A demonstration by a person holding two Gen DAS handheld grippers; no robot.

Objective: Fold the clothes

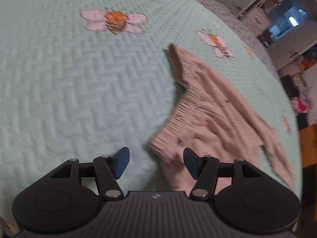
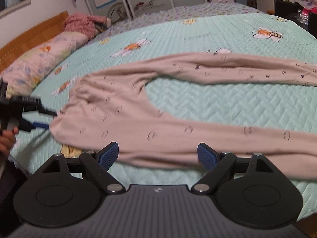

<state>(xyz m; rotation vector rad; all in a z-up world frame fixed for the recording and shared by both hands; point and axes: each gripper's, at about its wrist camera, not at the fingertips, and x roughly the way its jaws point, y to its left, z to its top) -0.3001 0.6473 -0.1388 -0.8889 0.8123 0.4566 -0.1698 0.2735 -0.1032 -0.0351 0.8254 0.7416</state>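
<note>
I have the pink leggings [image 2: 122,107] spread on the mint-green quilted bedspread [image 2: 227,103], which carries stitched bee patches. In the right wrist view the waist end sits at centre left, and the two legs run off toward the right edge, one across the middle of the frame, one along the lower part just above my fingers. A small dark print dots the fabric.

My right gripper [image 2: 158,154] has its blue pads spread wide, nothing pinched; the nearer leg lies below and between them, and I cannot tell whether the pads touch it.

My left gripper [image 1: 156,162] also stands open. In its own view the ribbed waistband [image 1: 178,117] lies at centre right, with one corner of it between the pads, not clamped. From the right wrist view the same gripper shows at the left edge, its fingers at the waist end, with a hand [image 2: 7,140] behind it.

A floral pillow [image 2: 39,59] lies against the wooden headboard [image 2: 29,33] at upper left.
</note>
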